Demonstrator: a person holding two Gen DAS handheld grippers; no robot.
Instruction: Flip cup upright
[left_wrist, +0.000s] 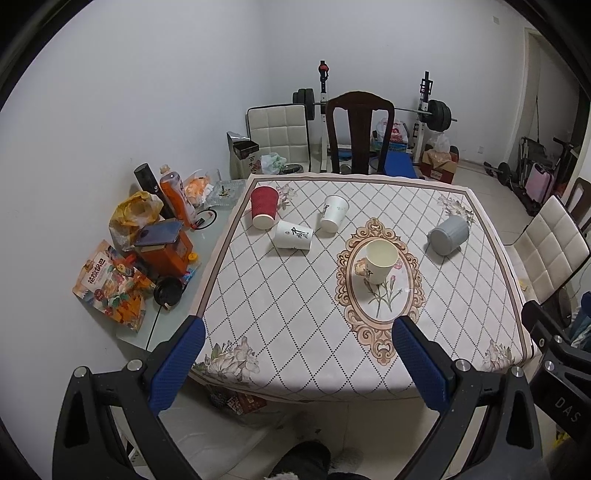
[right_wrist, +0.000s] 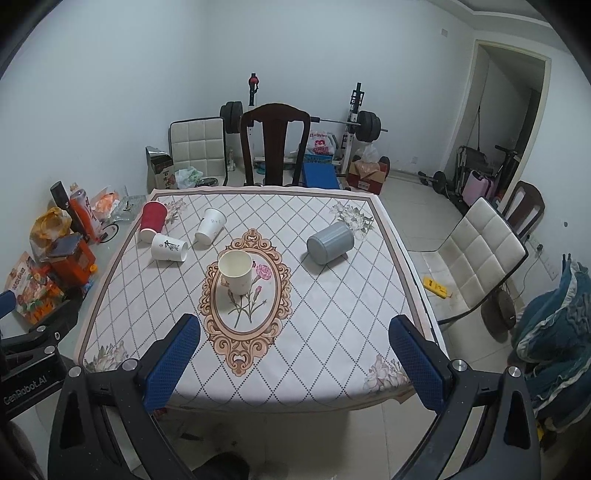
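From the left wrist view, the left gripper (left_wrist: 299, 354) hangs back off the near edge of the table (left_wrist: 295, 376), its blue pads spread wide and holding nothing. On the patterned cloth one cream cup (left_wrist: 380, 260) already stands mouth up in the oval medallion. Four others lie on their sides: a red cup (left_wrist: 264, 207) at the far left corner with its open mouth toward the near side, a white printed cup (left_wrist: 293, 236) just beside it lying crosswise, a plain white cup (left_wrist: 333, 213) with its mouth facing near, and a grey cup (left_wrist: 448, 234) well apart on the right.

From the right wrist view, the right gripper (right_wrist: 295, 354) is likewise back from the table edge, jaws wide apart and empty. The grey cup (right_wrist: 330, 243) lies closest to this side, its long axis running from near left to far right; the round end facing us looks closed, so I take it for the base, though I can't be sure.

My guess is the grey cup comes next. To do it well, I'd come in across the barrel, pads on opposite walls near the middle, squeeze lightly, lift clear, then rotate until the base faces down before setting it on the cloth.
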